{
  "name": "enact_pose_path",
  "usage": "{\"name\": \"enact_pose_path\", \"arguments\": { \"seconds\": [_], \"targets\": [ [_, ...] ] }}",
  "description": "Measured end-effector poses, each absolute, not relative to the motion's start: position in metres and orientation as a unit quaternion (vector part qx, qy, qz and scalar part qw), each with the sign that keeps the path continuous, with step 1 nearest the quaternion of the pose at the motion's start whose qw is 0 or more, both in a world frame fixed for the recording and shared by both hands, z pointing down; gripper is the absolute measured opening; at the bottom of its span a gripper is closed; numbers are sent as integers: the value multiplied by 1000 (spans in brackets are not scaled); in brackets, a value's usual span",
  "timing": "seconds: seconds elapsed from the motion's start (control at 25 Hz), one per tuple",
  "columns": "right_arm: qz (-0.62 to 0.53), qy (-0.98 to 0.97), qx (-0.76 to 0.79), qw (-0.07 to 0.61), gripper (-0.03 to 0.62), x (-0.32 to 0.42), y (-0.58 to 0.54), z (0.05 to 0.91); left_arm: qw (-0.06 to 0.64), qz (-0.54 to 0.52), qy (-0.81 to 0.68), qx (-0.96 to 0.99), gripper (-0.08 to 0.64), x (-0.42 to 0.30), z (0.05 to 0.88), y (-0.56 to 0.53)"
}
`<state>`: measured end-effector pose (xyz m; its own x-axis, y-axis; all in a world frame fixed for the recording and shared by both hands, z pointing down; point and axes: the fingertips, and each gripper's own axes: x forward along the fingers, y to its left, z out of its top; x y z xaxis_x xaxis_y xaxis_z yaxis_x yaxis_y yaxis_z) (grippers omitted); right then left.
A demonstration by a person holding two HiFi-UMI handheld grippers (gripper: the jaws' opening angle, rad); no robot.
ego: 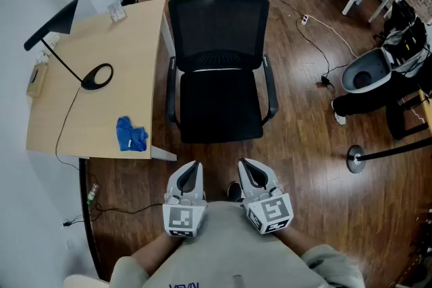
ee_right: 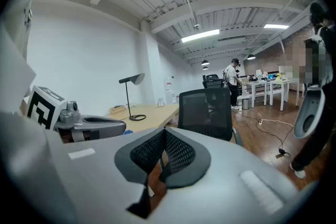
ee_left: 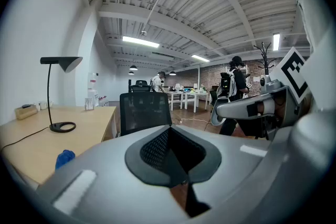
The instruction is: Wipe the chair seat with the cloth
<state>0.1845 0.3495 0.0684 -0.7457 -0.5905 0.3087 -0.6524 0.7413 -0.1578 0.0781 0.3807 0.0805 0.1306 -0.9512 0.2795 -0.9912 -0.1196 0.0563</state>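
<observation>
The black mesh office chair stands in front of me, its seat [ego: 219, 104] bare; the chair also shows in the left gripper view [ee_left: 144, 113] and the right gripper view [ee_right: 206, 113]. A crumpled blue cloth [ego: 131, 134] lies on the wooden desk's near corner, left of the chair, and appears low at the left as a blue cloth [ee_left: 64, 157]. My left gripper [ego: 191, 175] [ee_left: 170, 136] and right gripper [ego: 251, 172] [ee_right: 163, 139] are side by side close to my body, short of the chair's front edge. Both are shut with nothing between the pads.
The desk [ego: 135, 64] carries a black lamp [ego: 67, 44] with a cable trailing off its edge. A person [ego: 358, 101] stands on the wooden floor at the right, near a stand base [ego: 356, 158]. A power cable [ego: 317, 44] runs across the floor behind the chair.
</observation>
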Motion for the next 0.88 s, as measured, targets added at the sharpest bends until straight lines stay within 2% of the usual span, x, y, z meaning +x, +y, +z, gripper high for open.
{"name": "enact_pose_path", "arguments": {
  "seconds": [0.88],
  "targets": [
    [121,-942,292,111,0,229,320,70,114,78,-700,700,5,123,81,358]
  ]
}}
